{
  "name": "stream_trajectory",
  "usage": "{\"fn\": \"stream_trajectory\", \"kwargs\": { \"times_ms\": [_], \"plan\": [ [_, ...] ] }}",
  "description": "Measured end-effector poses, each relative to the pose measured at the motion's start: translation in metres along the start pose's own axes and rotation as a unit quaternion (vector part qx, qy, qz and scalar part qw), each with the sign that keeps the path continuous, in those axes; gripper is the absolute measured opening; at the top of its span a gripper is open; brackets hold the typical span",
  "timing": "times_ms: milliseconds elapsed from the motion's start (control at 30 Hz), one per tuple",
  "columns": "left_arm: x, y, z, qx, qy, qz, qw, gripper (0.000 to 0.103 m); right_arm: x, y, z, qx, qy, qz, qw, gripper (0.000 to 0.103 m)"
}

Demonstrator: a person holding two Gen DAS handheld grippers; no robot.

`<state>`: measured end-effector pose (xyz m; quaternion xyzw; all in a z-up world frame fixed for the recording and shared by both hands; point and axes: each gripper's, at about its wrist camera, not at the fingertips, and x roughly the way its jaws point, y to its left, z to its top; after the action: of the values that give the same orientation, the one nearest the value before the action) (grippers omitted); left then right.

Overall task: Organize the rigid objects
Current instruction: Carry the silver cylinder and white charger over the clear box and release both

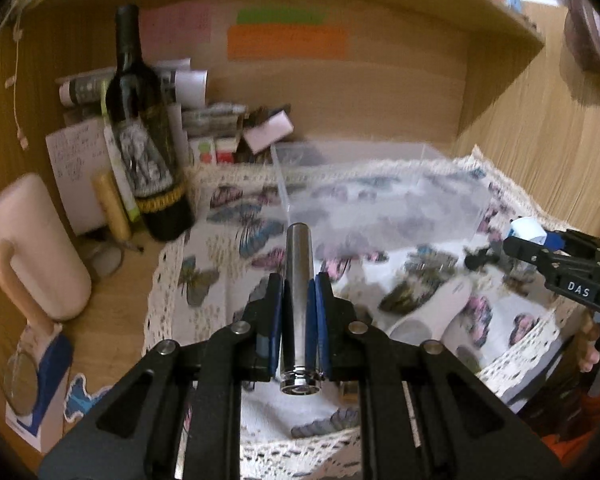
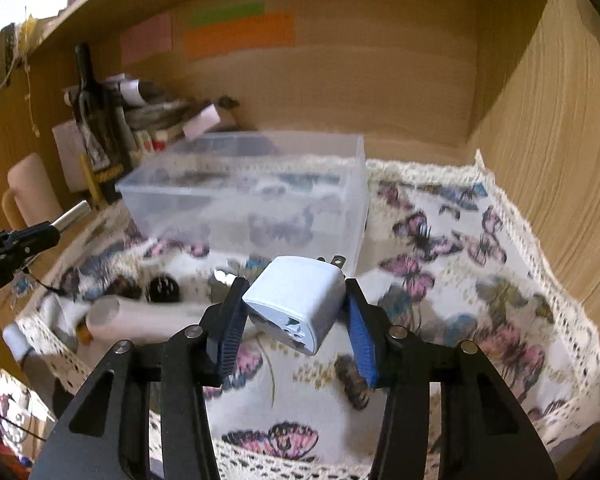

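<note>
Left gripper clamped on a silver metal cylinder, jaws pressed against both of its sides; cylinder pointing forward along the fingers, lifted clear of the butterfly-print cloth. Same cylinder visible from the right wrist view, sticking out of the left gripper at the far left.

Right gripper clamped on a pale blue plug adapter, 1 blue pad against each side; 2 metal prongs poking out at its far end, sockets facing the camera. Adapter held above the cloth, just in front of the clear plastic bin.

Bin standing on the cloth toward the back of the table, open on top, its contents too blurred to tell.

Lying on the cloth near the front: a white tube, with 2 small dark round things just behind it, blurred.

To the left, off the cloth: a dark wine bottle upright, a pink mug with handle nearer the camera, a stack of papers and boxes behind the bottle.

On the back panel: orange, green and pink sticky notes.
</note>
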<state>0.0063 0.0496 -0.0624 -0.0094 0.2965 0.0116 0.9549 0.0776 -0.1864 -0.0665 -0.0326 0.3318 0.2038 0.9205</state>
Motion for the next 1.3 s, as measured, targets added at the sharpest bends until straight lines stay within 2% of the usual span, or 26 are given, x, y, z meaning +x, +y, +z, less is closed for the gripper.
{"fn": "stream_trajectory", "kwargs": {
  "times_ms": [133, 300, 833, 1033, 1267, 1300],
  "plan": [
    [-0.003, -0.004, 0.020, 0.011, -0.019, -0.010, 0.9997, 0.015, -0.008, 0.001, 0.018, -0.008, -0.026, 0.001, 1.000, 0.044],
    [0.005, -0.007, 0.044, 0.023, -0.021, -0.025, 0.9992, 0.015, -0.009, 0.004, 0.043, -0.021, -0.051, 0.004, 0.998, 0.044],
    [0.039, -0.015, 0.126, 0.037, -0.043, -0.045, 0.9974, 0.015, 0.009, 0.015, 0.114, -0.041, -0.094, 0.029, 0.994, 0.044],
    [0.076, -0.019, 0.141, 0.032, -0.022, -0.048, 0.9981, 0.015, 0.034, 0.021, 0.125, -0.053, -0.072, 0.034, 0.995, 0.044],
    [0.124, -0.022, 0.137, 0.030, 0.030, -0.051, 0.9978, 0.015, 0.074, 0.022, 0.123, -0.059, -0.021, 0.041, 0.997, 0.044],
    [0.131, -0.023, 0.136, 0.029, 0.039, -0.052, 0.9974, 0.015, 0.079, 0.021, 0.122, -0.066, -0.027, 0.038, 0.997, 0.044]
  ]
}}
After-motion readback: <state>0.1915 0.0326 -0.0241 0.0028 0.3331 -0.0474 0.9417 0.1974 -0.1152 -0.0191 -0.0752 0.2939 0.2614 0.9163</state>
